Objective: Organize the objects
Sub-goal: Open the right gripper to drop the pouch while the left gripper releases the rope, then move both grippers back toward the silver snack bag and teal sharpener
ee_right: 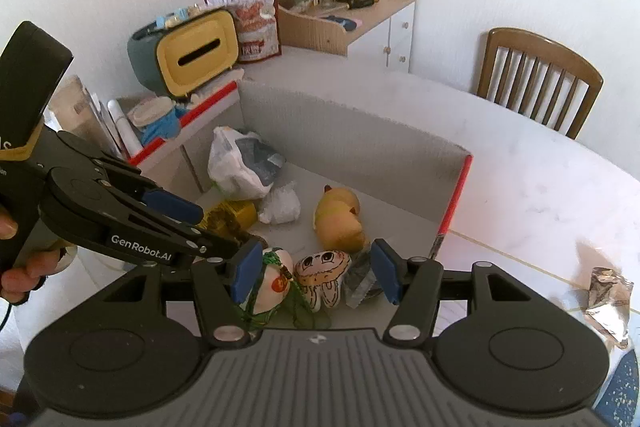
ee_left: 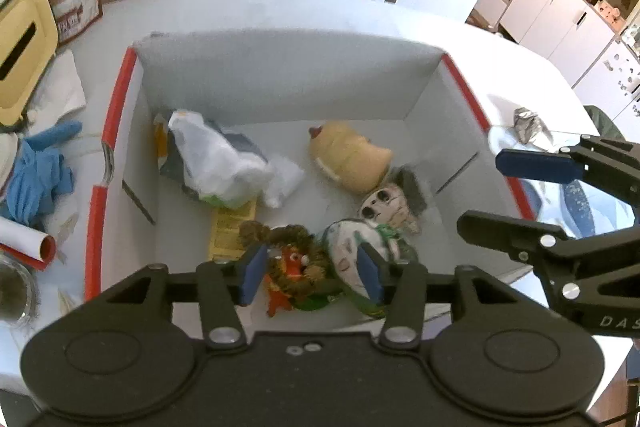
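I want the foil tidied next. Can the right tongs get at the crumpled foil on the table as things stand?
Probably yes. The crumpled foil lies in the open on the table, outside the cardboard box, with nothing on it. The right tongs are open and empty, over the box's near edge.

Right claw (ee_right: 316, 277): spread wide, blue pads, poised above the near end of the box, holding nothing.
Left claw (ee_right: 224, 227): reaches in from the left, gripped by a hand (ee_right: 16, 259); whether it is parted or closed is hard to judge.
Box (ee_right: 352, 123): white, red-edged, open, on the desk (ee_right: 540, 187).
Inside: plastic bag (ee_right: 240, 163), yellow plush (ee_right: 340, 217), face toy (ee_right: 322, 273), round white toy (ee_right: 276, 285).
Foil (ee_right: 608, 299): crumpled on the desk, right of the box.
Chair (ee_right: 536, 79): behind the desk.
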Tool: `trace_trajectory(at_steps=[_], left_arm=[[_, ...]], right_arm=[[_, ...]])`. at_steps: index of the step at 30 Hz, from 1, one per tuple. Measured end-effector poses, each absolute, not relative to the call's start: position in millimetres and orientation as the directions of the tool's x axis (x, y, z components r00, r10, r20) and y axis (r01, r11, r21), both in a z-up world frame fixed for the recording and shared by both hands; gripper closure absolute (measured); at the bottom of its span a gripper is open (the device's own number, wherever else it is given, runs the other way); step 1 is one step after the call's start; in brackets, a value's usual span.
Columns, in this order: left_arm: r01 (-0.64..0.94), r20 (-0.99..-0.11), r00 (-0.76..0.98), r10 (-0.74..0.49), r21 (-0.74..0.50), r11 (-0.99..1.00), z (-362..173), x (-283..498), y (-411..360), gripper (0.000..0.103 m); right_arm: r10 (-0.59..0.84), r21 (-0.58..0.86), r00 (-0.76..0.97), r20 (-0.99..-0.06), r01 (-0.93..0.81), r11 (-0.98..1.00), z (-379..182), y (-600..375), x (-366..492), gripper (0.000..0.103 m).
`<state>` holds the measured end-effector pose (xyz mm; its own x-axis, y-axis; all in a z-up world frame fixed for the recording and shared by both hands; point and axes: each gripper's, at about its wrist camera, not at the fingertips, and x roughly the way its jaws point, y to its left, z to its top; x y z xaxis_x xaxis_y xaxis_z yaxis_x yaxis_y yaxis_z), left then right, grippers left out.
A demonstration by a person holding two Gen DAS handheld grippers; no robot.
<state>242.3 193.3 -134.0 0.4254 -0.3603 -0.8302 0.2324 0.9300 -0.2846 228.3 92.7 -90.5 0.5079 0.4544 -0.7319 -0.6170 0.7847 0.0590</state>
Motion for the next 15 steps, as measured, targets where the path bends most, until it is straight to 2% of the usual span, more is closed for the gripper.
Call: trace_trajectory(at_steps=[8, 10, 15], left_arm=[[0.254, -0.792, 0.493, -0.359, -0.263, 0.931, -104, 229, 175, 0.046], [0.258, -0.783, 0.51, -0.357, -0.256, 0.932, -97, 226, 170, 0.04], [0.276, -0.756, 0.545, -0.362, -0.246, 0.929, -79, 218, 153, 0.035]], right_arm=[[0.483, 0.082, 0.525, -0.701, -0.613, 0.786, -69, 67, 220, 0.04], [0.486, 0.085, 0.529, -0.695, -0.611, 0.787, -64, 59, 218, 0.039], [0.491, 0.099, 0.54, -0.683, -0.599, 0.795, -55, 36, 215, 0.035]])
